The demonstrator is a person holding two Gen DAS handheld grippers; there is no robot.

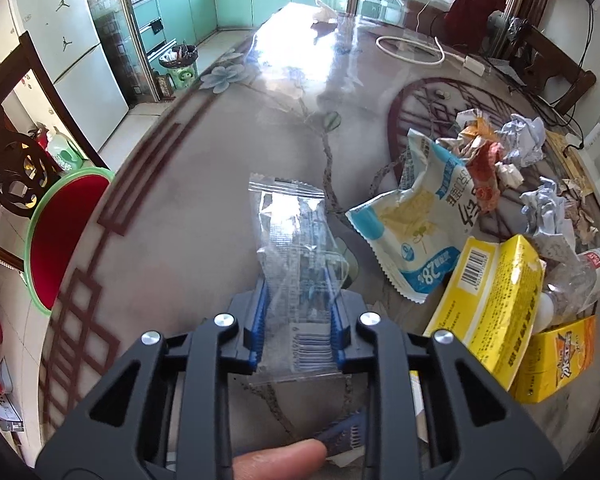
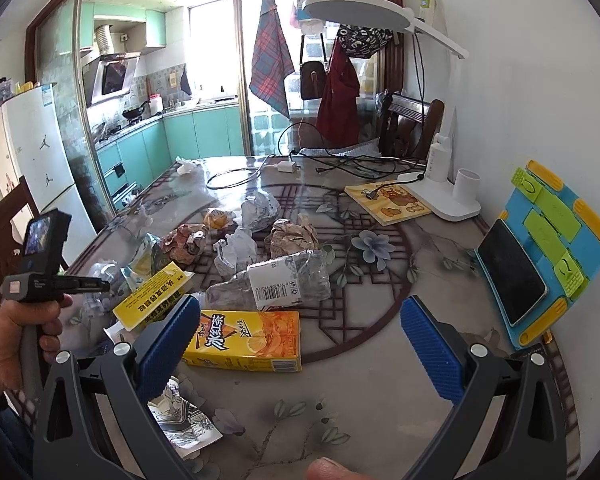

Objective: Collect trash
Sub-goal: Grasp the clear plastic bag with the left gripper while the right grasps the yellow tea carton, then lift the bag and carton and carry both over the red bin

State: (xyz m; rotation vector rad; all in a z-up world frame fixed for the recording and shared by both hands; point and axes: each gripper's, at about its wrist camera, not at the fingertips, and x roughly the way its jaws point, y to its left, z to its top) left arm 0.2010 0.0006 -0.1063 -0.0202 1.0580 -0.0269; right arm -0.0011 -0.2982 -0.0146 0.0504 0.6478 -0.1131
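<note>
My left gripper (image 1: 300, 296) is shut on a clear plastic wrapper (image 1: 288, 216); the blue pads pinch its barcode end and the rest stands up over the table. To its right lies the trash pile: a white-blue snack bag (image 1: 412, 216), a yellow box (image 1: 492, 304), a yellow drink carton (image 2: 248, 340), a crushed clear bottle (image 2: 276, 284) and crumpled paper balls (image 2: 236, 252). My right gripper (image 2: 300, 312) is open and holds nothing, hovering just in front of the carton. A red bin with a green rim (image 1: 64, 236) stands on the floor off the table's left edge.
A phone on a blue-green stand (image 2: 512, 276) leans at the right wall. A white desk lamp (image 2: 440, 196), a picture board (image 2: 392, 200) and loose cables (image 2: 340, 164) fill the table's far side. A torn silver wrapper (image 2: 184, 424) lies near the front edge. A person's hand (image 2: 16, 336) grips the left tool's handle.
</note>
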